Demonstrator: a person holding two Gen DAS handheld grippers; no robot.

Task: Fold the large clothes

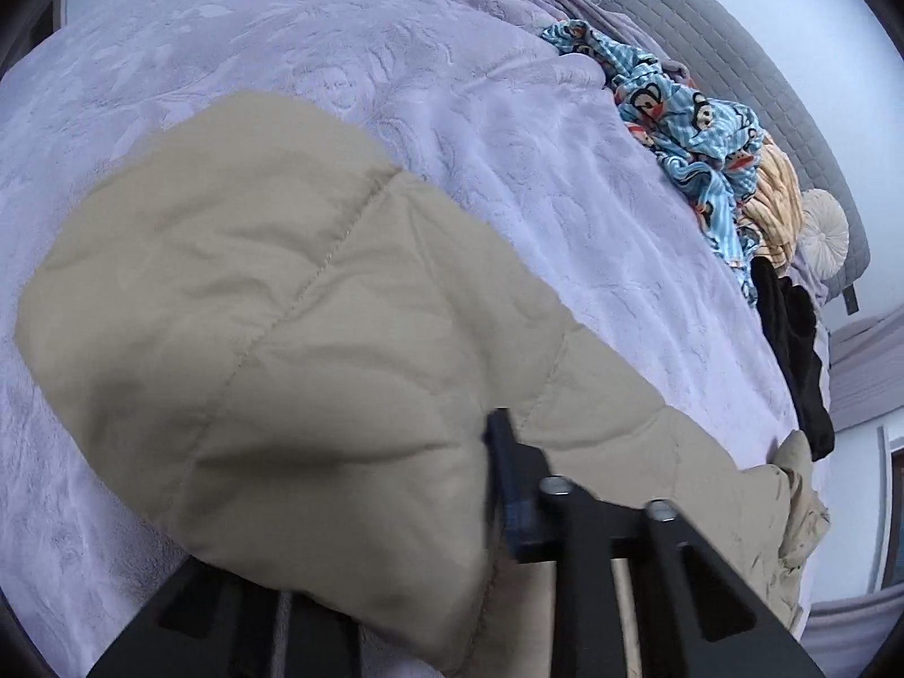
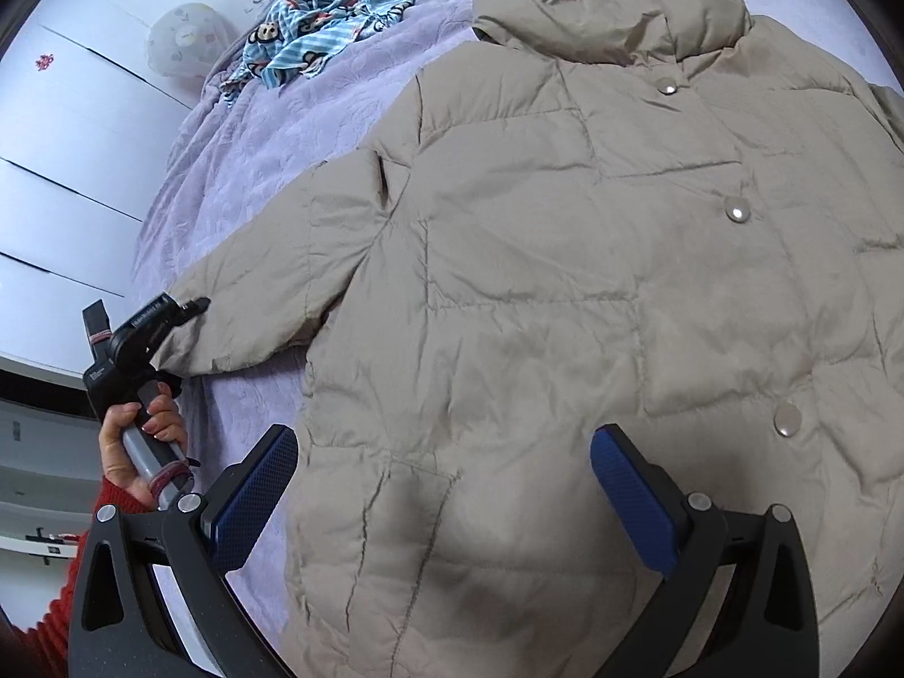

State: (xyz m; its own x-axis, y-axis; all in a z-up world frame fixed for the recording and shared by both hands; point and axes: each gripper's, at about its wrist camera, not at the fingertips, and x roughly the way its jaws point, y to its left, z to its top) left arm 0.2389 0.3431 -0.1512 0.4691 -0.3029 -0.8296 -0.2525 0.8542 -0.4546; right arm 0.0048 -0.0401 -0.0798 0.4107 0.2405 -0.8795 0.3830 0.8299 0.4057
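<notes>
On the lavender bedspread point(image 1: 395, 85), in the left wrist view, a beige sleeve point(image 1: 271, 350) fills the frame; the left gripper point(image 1: 486, 508) shows one dark finger point(image 1: 503, 452) against the fabric, the other hidden under it, clamped on the cuff. Beyond lie a blue cartoon-print garment point(image 1: 683, 130) and a black garment point(image 1: 791, 350) by the grey headboard point(image 1: 734, 56). The right wrist view alone shows the whole beige puffer jacket point(image 2: 565, 282) spread front-up, snaps point(image 2: 736, 209) along its placket, and the left gripper point(image 2: 192, 308) pinching the sleeve's end. The right gripper point(image 2: 446, 486) hovers over the hem, blue pads point(image 2: 633, 503) wide apart, holding nothing.
</notes>
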